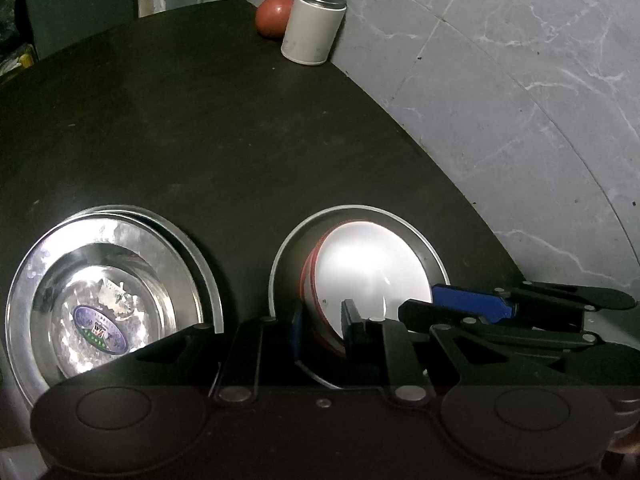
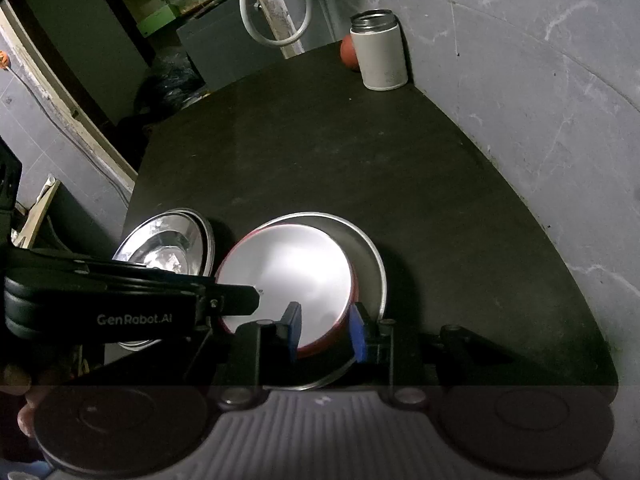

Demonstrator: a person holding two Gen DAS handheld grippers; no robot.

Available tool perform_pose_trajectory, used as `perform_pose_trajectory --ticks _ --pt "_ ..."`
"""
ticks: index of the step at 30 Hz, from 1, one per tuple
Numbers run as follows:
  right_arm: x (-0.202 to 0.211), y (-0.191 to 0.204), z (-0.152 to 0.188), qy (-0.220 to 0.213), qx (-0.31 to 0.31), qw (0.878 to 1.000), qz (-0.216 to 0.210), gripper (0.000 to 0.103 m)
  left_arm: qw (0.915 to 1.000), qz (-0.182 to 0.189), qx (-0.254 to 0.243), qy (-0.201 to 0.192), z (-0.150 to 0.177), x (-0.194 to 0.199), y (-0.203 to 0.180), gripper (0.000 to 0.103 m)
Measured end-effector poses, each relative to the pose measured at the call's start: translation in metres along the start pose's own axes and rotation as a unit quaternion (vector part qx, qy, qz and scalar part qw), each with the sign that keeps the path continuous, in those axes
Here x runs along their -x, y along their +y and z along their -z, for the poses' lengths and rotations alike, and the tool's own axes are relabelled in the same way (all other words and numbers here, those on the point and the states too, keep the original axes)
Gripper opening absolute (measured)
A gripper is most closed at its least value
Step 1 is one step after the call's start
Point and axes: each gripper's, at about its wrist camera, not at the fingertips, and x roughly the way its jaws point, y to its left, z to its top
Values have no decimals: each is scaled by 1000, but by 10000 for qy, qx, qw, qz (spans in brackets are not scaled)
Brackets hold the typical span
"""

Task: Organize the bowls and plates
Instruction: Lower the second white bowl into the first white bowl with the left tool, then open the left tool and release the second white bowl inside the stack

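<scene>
red-rimmed bowl (image 1: 368, 272): near rim hidden behind the left claw (image 1: 323, 326) body.
steel plates (image 1: 112, 292): lower edge covered by the claw housing.
sticker (image 1: 100, 330): print too small to read.
red ball (image 2: 349, 53): mostly hidden behind the white canister (image 2: 380, 56).

On the tabletop (image 1: 200, 128), at the lower left of the left wrist view, a small steel bowl (image 1: 100, 320) sits inside a steel plate (image 1: 36, 272). To the right of it, apart, a bowl (image 1: 368, 276) lies in another metal plate (image 1: 420, 236), leaning toward its left side. At the far edge, in the upper middle of the frame, a flask (image 1: 312, 28) stands upright, with a ball (image 1: 272, 14) just behind and left of it, touching the wall (image 1: 520, 80) side.
</scene>
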Motion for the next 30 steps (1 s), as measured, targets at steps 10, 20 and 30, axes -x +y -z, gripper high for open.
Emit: perform_pose_trajectory --ticks 10,20,30 --pt "3 1 2 -44 -19 10000 -6 39 10000 24 74 -24 1 0 2 31" --pt "18 -8 4 -437 -277 9985 174 71 9995 -51 26 -298 6 16 5 59" --pt "15 -29 9 -531 -827 9917 830 97 9994 -106 -93 -317 12 32 10 88"
